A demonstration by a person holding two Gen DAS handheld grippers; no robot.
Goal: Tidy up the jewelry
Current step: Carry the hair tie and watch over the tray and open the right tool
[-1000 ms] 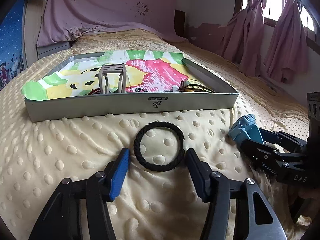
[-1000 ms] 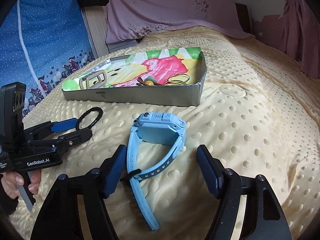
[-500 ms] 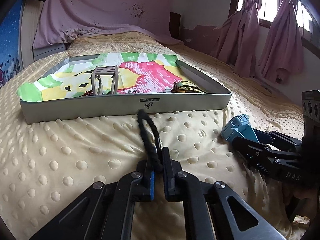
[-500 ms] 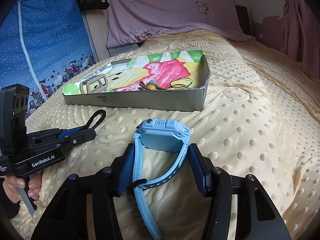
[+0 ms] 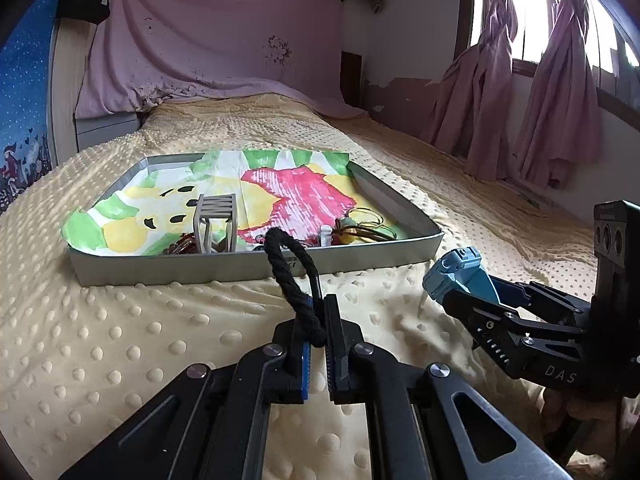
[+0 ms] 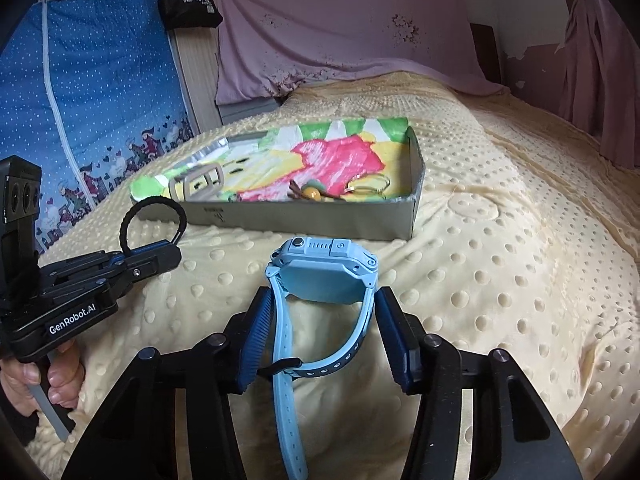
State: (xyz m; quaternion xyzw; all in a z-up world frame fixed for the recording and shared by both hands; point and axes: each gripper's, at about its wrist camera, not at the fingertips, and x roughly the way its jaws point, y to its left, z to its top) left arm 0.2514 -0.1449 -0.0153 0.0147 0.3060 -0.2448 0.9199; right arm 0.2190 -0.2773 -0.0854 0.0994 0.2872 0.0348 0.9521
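with both hands raised above the dotted yellow bedspread (image 5: 120,340), i have my left tool (image 5: 316,332) clamped on a black braided bracelet (image 5: 290,276), its loop standing upright from the closed fingers, just short of the grey tray (image 5: 248,270). my right tool (image 6: 324,332) grips a light blue smartwatch (image 6: 324,270), the blue pads (image 6: 256,340) pressing the strap on both sides, the watch body pointing forward toward the tray and the loose strap end hanging down toward the near edge. in the left wrist view the watch (image 5: 456,276) sits at right, near the tray's right corner. the tray lies farther up the bed, lined with a green, yellow and pink printed sheet (image 5: 296,188). inside, along its near wall, stand a beige slatted band (image 5: 216,220), some reddish beads (image 5: 180,245) and thin gold hoops (image 5: 370,222). pink curtains (image 5: 560,120) hang at far right.
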